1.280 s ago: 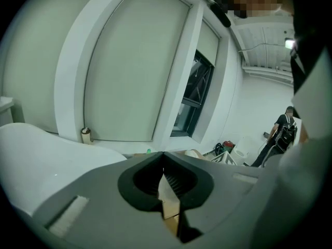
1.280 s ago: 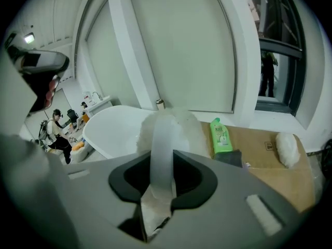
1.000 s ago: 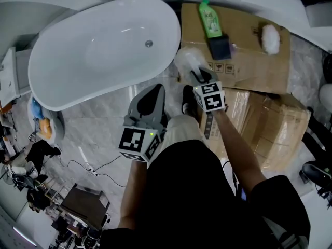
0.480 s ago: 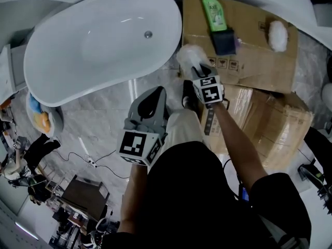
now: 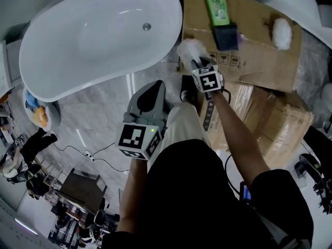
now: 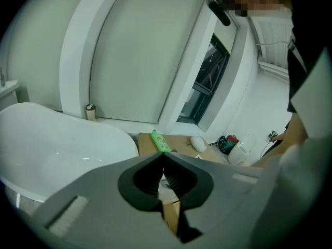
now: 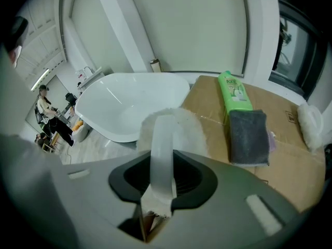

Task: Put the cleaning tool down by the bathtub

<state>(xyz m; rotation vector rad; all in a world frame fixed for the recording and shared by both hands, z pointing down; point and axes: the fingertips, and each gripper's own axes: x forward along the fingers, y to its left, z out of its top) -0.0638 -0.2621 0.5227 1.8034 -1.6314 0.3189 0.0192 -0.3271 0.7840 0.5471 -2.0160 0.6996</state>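
Observation:
The cleaning tool [image 7: 174,131] is a fluffy white pad with a translucent white handle; my right gripper [image 7: 161,188] is shut on that handle. In the head view the cleaning tool [image 5: 188,51] hangs over the near left corner of the cardboard box [image 5: 259,51], right beside the white bathtub [image 5: 98,35], with my right gripper [image 5: 199,66] behind it. My left gripper [image 5: 151,95] is shut and holds nothing, low over the marble floor in front of the tub. In the left gripper view the left gripper [image 6: 165,166] points toward the box, with the bathtub [image 6: 57,144] at left.
On the cardboard box [image 7: 290,160] lie a green bottle [image 5: 217,5], a dark grey sponge [image 5: 226,37] and a second white pad [image 5: 282,32]. More boxes [image 5: 270,123] stand at right. A small basin [image 5: 39,115] and cables [image 5: 98,157] lie on the floor at left.
The right gripper with the cleaning tool has shifted slightly toward the box's corner. The left gripper has barely moved.

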